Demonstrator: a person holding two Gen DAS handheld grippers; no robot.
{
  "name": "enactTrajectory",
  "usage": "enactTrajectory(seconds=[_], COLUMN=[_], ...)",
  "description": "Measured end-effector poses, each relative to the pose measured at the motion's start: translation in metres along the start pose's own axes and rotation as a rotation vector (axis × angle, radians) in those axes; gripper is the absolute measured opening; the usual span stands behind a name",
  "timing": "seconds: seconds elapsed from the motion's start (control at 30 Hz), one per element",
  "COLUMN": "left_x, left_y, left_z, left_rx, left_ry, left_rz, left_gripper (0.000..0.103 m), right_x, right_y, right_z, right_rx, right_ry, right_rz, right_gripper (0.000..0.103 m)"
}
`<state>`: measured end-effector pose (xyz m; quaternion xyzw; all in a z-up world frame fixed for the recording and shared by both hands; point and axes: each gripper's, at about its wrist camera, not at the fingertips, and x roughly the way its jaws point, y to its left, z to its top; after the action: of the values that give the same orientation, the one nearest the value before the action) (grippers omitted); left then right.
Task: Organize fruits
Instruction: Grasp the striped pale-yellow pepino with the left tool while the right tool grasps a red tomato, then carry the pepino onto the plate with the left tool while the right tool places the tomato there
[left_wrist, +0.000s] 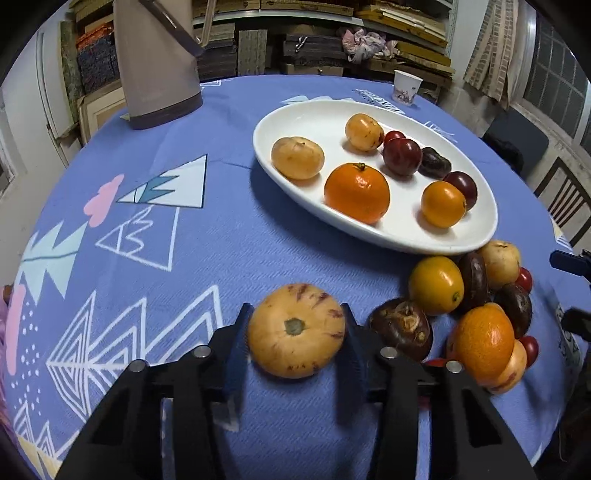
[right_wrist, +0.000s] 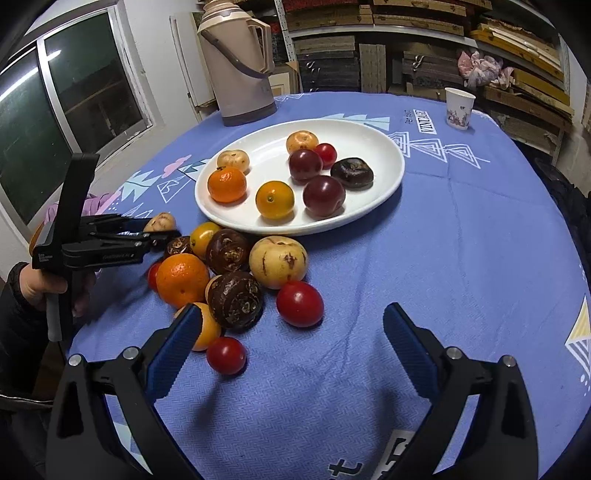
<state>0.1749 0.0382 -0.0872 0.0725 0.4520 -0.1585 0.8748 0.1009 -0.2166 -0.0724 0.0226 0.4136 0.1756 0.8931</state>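
My left gripper (left_wrist: 295, 309) is shut on a pale yellow, purple-streaked round fruit (left_wrist: 295, 332) that rests on the blue tablecloth, one pad pressing on each side. In the right wrist view the left gripper (right_wrist: 160, 236) reaches in from the left with that fruit (right_wrist: 159, 221) at its tips. A loose pile of fruit (right_wrist: 229, 273) lies in front of the white oval plate (right_wrist: 391, 177), which holds several oranges, plums and pale fruits. My right gripper (right_wrist: 292, 309) is open above the cloth with nothing held; a red tomato (right_wrist: 300, 303) lies beyond its fingers.
A beige thermos jug (right_wrist: 240, 62) stands at the back left of the round table and a paper cup (right_wrist: 459, 109) at the back right. A hand (right_wrist: 40, 284) holds the left tool. Shelves of boards stand behind. A chair (left_wrist: 565, 206) is beside the table.
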Motion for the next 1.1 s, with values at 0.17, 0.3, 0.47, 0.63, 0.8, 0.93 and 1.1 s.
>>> enactTrajectory(seconds=[0.17,0.3,0.47,0.63,0.8,0.93,1.1], left_x=[-0.001,-0.003,-0.001,-0.002,-0.002,-0.001,-0.002], left_y=[0.000,0.000,0.002,0.003,0.004,0.000,0.003], left_z=[-0.001,-0.005,-0.002,-0.003,-0.002,-0.002,-0.002], left_rx=[-0.022,-0.006,-0.024,-0.023,-0.024,-0.015,-0.038], left_ry=[-0.004,0.001,0.005,0.001,-0.001,0.001,-0.003], left_rz=[-0.006,-0.002,-0.009,-0.015,-0.021,0.002,-0.016], left_gripper=[0.046,0.046,0.046,0.046,0.047,0.047,0.046], right_x=[0.003,0.005,0.022,0.039,0.050,0.050,0.043], right_y=[0.001,-0.004,0.002,0.006,0.011,0.017,0.010], right_z=[0.000,0.001,-0.003,0.000,0.008,0.006,0.003], right_rx=[-0.010,-0.026,-0.087,-0.113,-0.126,-0.143,-0.111], right_ry=[-0.010,-0.005,0.066,0.095,0.106,0.108,0.111], right_rz=[-0.093,-0.191,-0.184,-0.173,-0.144,-0.118,-0.091], right_gripper=[0.096,0.095,0.069,0.069,0.058,0.036,0.031])
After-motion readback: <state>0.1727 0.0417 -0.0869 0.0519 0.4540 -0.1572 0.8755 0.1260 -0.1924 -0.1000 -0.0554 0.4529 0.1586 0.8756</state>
